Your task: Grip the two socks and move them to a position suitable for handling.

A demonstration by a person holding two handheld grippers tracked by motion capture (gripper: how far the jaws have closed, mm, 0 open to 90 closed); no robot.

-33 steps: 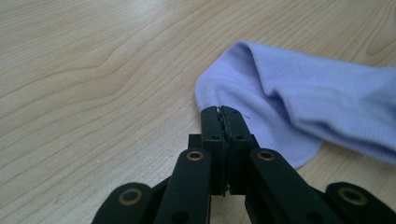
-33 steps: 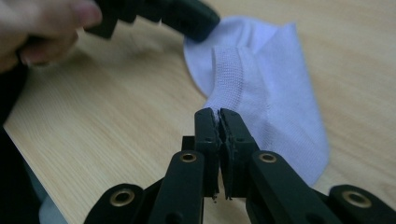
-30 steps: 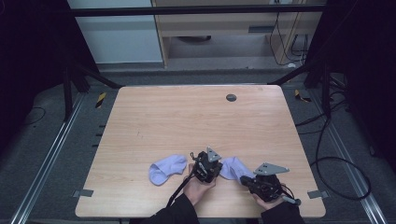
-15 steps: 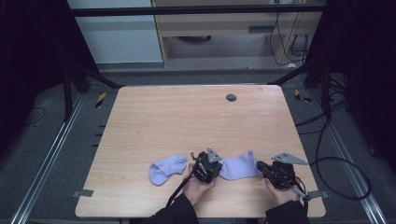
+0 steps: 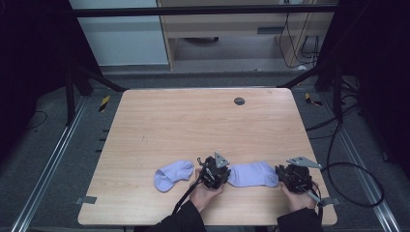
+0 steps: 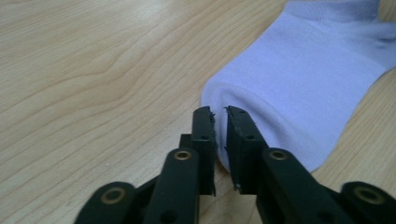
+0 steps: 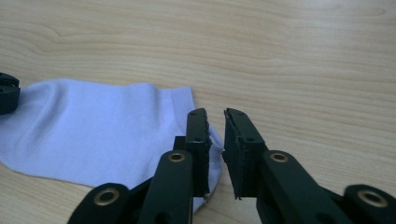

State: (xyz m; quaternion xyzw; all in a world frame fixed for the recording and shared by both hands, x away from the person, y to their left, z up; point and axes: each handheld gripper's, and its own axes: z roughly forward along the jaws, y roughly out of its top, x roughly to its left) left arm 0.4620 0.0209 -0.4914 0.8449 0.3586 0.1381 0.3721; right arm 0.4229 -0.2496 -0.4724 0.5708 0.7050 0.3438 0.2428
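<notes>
Two lavender socks lie near the table's front edge. The right sock (image 5: 253, 174) is stretched flat between my two grippers. My left gripper (image 5: 225, 175) holds its toe end; in the left gripper view the jaws (image 6: 219, 114) stand nearly together with sock fabric (image 6: 303, 84) pinched low between them. My right gripper (image 5: 280, 175) holds the cuff end; its jaws (image 7: 215, 116) pinch the cuff corner of the sock (image 7: 102, 126). The left gripper's jaw tips (image 7: 7, 93) show at that view's left edge. The other sock (image 5: 173, 175) lies loose to the left of the left gripper.
The wooden table (image 5: 169, 121) has a dark round grommet (image 5: 239, 101) near its far edge. A strip of tape (image 5: 87, 199) sticks to the front left corner. A black cable (image 5: 353, 174) loops off the right side onto the floor.
My right gripper has moved right with the cuff, drawing the bunched sock out flat. The left gripper and the other sock stayed where they were.
</notes>
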